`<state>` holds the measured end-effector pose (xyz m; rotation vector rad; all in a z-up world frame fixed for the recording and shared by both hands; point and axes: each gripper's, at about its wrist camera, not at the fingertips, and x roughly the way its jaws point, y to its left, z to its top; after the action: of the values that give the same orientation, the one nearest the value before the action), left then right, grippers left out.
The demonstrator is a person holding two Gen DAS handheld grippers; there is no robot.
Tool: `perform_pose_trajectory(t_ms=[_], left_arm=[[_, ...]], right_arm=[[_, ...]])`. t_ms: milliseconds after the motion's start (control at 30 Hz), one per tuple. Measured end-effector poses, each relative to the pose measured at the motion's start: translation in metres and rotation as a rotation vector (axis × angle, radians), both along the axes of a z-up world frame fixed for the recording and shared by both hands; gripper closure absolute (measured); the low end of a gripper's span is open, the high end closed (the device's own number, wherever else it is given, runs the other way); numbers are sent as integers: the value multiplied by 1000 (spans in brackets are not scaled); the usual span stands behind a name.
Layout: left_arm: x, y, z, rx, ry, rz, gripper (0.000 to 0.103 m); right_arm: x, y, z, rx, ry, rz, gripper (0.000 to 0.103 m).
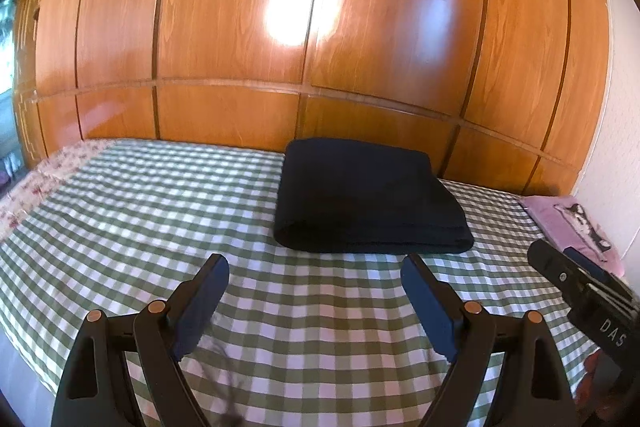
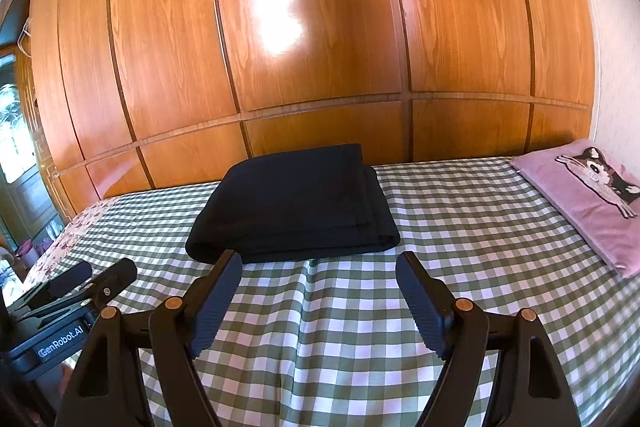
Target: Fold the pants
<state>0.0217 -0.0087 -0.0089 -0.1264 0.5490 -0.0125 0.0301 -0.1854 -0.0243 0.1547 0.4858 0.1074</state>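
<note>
The dark navy pants (image 1: 368, 199) lie folded into a thick rectangle on the green checked bed sheet (image 1: 160, 211), near the wardrobe side. They also show in the right wrist view (image 2: 296, 207). My left gripper (image 1: 316, 267) is open and empty, held above the sheet just short of the pants' near edge. My right gripper (image 2: 320, 263) is open and empty, also just short of the pants. Each gripper shows at the other view's edge: the right one (image 1: 576, 279), the left one (image 2: 92, 279).
A wooden wardrobe (image 1: 320, 27) stands right behind the bed. A pink pillow with a dog picture (image 2: 592, 195) lies at the right end of the bed by a white wall. A floral cloth (image 1: 36, 183) covers the bed's left end.
</note>
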Motion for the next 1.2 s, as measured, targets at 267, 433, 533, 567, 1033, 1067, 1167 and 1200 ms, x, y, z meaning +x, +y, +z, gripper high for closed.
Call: perform_pose_trajectory(t_ms=[267, 433, 533, 567, 1033, 1067, 1167, 1200], left_arm=[[-2, 1, 0, 63, -14, 61, 14], [-1, 2, -4, 40, 10, 54, 14], [0, 0, -5, 45, 13, 46, 14], [0, 0, -5, 47, 13, 45, 14], [2, -3, -9, 50, 29, 34, 14], [3, -3, -10, 48, 32, 35, 14], [5, -3, -12, 51, 44, 34, 14], [6, -3, -14, 52, 52, 36, 14]], right_arm=[[0, 1, -1, 0, 5, 3, 23], [-1, 3, -1, -3, 1, 4, 23], [-1, 3, -1, -2, 2, 3, 23], [-1, 3, -1, -1, 2, 2, 23], [1, 3, -4, 3, 13, 3, 23], [1, 3, -4, 5, 14, 3, 23], [2, 3, -7, 5, 23, 3, 23], [3, 3, -8, 5, 27, 3, 23]])
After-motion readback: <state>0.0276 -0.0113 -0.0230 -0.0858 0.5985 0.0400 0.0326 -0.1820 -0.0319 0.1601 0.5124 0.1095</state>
